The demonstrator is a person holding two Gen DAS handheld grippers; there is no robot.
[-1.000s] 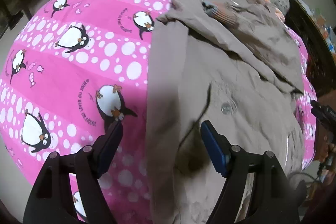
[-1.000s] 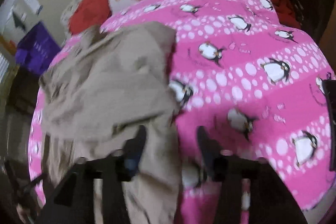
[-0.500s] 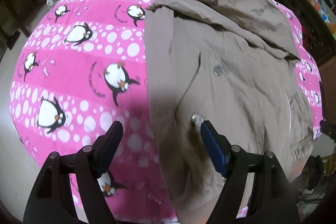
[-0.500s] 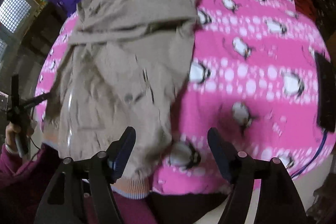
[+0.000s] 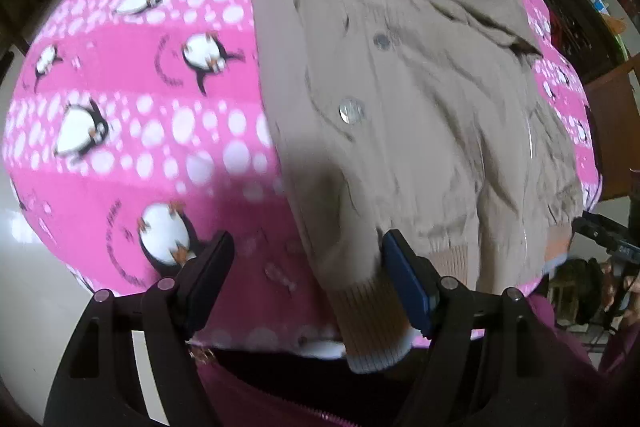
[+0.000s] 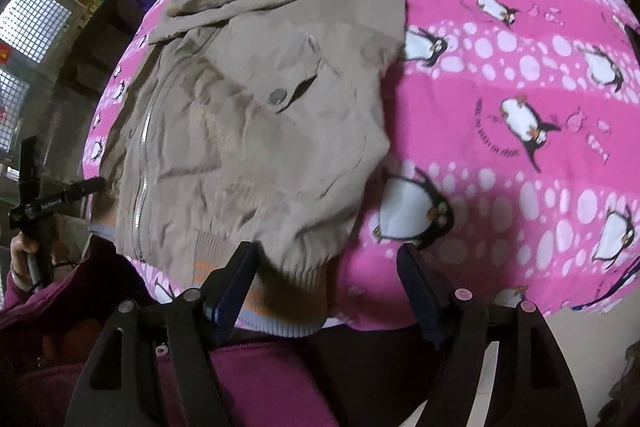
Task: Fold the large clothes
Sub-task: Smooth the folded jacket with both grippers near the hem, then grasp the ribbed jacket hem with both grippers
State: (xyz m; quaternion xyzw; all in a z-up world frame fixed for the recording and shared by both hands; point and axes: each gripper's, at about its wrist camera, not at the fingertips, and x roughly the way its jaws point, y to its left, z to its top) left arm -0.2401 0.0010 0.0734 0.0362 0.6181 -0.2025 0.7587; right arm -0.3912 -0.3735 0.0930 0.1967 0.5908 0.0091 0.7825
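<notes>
Lying flat on a pink penguin blanket [image 5: 132,163] is a tan jacket [image 5: 408,115], sleeves folded in, ribbed hem at the near edge. Left gripper [image 5: 308,279] is being held over the hem's corner, jaws spread, nothing pinched. Right gripper [image 6: 326,283] jaws have just been opening, now wide over the other corner, gripping nothing.

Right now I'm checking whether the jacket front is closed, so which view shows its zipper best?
The right wrist view: the zipper runs in a long unbroken line down the jacket. The left wrist view catches only a thin pale strip of it near the jacket's far edge.
</notes>
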